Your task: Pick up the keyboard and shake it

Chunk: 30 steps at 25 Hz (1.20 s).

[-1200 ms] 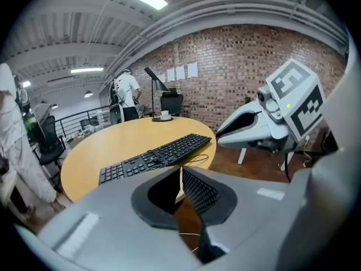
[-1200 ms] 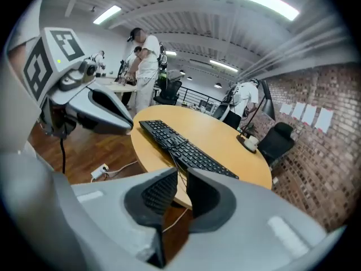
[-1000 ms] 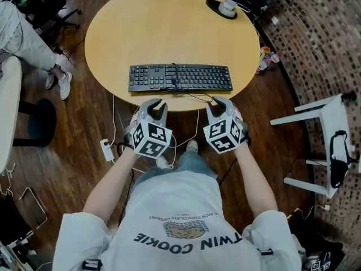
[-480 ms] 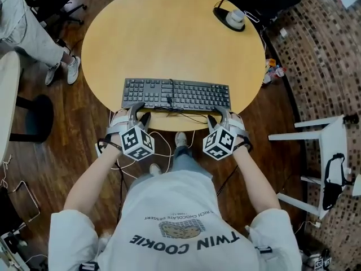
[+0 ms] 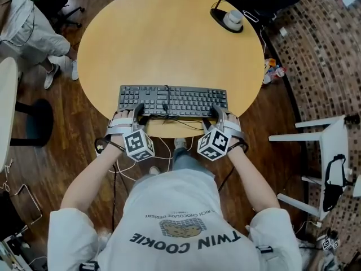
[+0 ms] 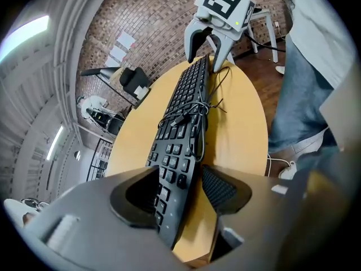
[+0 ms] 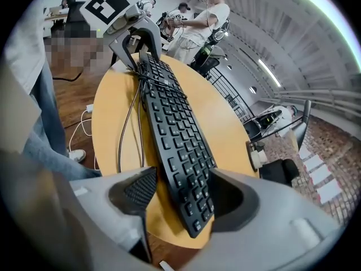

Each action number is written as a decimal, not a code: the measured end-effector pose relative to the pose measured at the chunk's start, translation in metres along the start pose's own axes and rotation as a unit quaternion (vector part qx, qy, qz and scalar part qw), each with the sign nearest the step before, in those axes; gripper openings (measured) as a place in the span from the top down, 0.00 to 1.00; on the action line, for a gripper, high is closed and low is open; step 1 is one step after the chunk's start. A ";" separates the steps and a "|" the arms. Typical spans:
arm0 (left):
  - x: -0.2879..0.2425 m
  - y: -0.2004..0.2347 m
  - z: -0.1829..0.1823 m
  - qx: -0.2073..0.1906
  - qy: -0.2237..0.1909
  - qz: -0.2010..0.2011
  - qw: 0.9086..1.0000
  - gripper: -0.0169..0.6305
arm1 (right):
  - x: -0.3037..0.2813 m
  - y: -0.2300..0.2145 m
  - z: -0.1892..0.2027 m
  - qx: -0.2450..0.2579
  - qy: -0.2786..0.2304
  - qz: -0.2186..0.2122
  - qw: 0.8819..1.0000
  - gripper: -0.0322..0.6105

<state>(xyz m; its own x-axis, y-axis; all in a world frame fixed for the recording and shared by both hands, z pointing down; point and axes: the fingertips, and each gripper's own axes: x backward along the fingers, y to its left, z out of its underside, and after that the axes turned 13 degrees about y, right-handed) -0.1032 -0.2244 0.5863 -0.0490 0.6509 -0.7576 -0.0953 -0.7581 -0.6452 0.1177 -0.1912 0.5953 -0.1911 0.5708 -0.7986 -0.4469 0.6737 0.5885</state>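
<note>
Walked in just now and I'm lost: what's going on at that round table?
A person at the round wooden table holds a gripper in each hand. The left gripper straddles the left end of the black keyboard, and the right gripper straddles its right end. Both sets of jaws have just been opening and stand wide, with the keyboard between them but not clamped. It lies flat near the person's edge, its cable bundled on top, and is not yet lifted.

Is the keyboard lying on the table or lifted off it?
The keyboard lies flat on the table; both gripper views show its length resting on the wood.
</note>
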 end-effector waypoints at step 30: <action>0.004 -0.007 -0.008 -0.086 0.057 0.086 0.991 0.75 | 0.003 0.012 -0.016 0.188 0.042 -0.026 0.981 0.74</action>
<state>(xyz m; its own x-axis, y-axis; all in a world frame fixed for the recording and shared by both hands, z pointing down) -0.0945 -0.2172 0.5870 0.0641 0.5098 -0.8579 0.0759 -0.8597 -0.5052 0.0978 -0.1889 0.5985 -0.2541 0.5013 -0.8271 -0.1073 0.8353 0.5392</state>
